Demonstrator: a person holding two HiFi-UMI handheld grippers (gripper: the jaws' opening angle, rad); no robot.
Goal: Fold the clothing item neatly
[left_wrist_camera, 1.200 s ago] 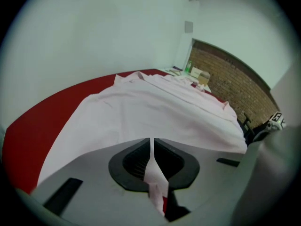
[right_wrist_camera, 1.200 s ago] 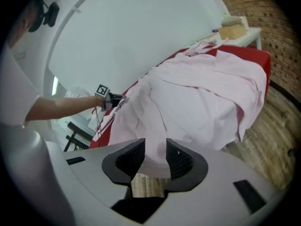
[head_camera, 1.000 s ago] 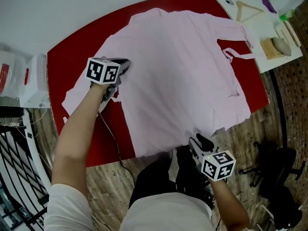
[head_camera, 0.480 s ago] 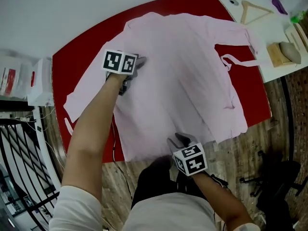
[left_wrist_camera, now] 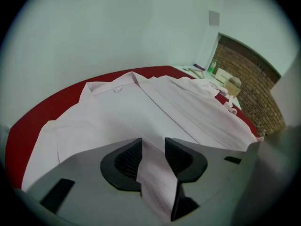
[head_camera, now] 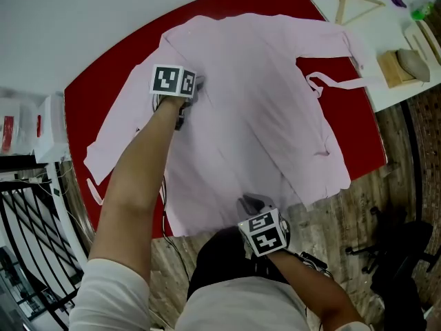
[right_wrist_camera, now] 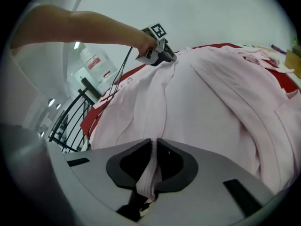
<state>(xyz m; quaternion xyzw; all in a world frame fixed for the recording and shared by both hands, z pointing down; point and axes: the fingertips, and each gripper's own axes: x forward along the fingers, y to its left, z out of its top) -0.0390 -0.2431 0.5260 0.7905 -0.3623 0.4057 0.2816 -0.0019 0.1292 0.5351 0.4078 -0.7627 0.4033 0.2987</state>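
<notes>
A pale pink long-sleeved shirt point(head_camera: 262, 95) lies spread across a red bench point(head_camera: 103, 81), collar toward the far edge. One sleeve stretches to the left edge, the other is doubled back near the far right corner, and the hem spills over the near edge. The left hand-held gripper point(head_camera: 195, 88), reached out on a bare arm, sits low on the shirt's shoulder area just inside the left sleeve. Its jaws have just been opening and stand spread, with a raised ridge of the pink cloth running between them. The right hand-held gripper point(head_camera: 251, 202) works at the near edge of the bench, close to the person's body, where its jaws have just been closing and now pinch a narrow fold of the shirt's hem. Beyond the far right corner, a wooden triangular clothes hanger point(head_camera: 355, 2) rests on a white table point(head_camera: 396, 29).
</notes>
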